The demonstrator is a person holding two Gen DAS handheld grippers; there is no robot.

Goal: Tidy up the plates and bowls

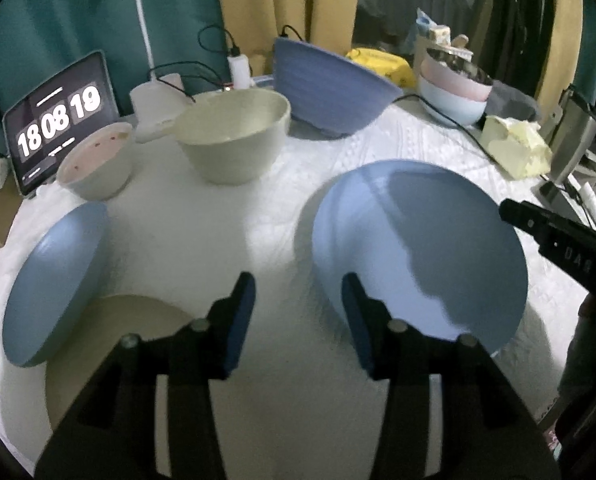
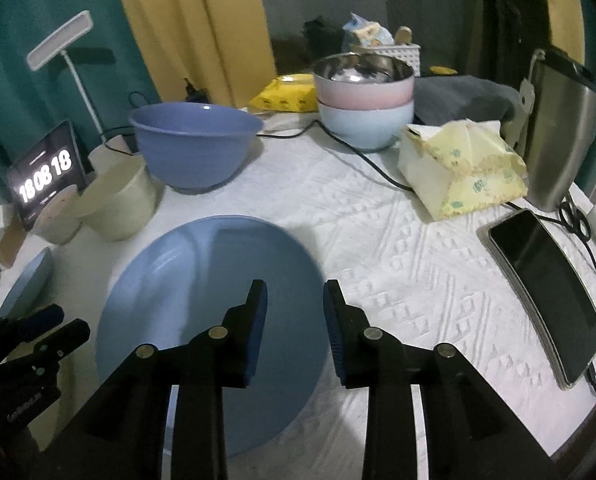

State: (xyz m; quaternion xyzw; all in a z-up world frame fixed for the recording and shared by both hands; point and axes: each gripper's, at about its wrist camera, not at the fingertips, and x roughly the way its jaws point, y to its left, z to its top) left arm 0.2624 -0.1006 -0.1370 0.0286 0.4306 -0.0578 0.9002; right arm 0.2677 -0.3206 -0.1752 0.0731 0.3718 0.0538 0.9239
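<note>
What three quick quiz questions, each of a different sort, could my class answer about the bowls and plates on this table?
1. True or false: the pink bowl sits stacked in the pale blue bowl.
2. Multiple choice: what is held in the right gripper? A) the large blue plate B) the cream bowl C) nothing
3. Fill in: the big dark blue bowl stands ______ way up on the white tablecloth.

Key:
1. True.
2. C; its jaws are apart with nothing between them.
3. Right way up, opening upward.
</note>
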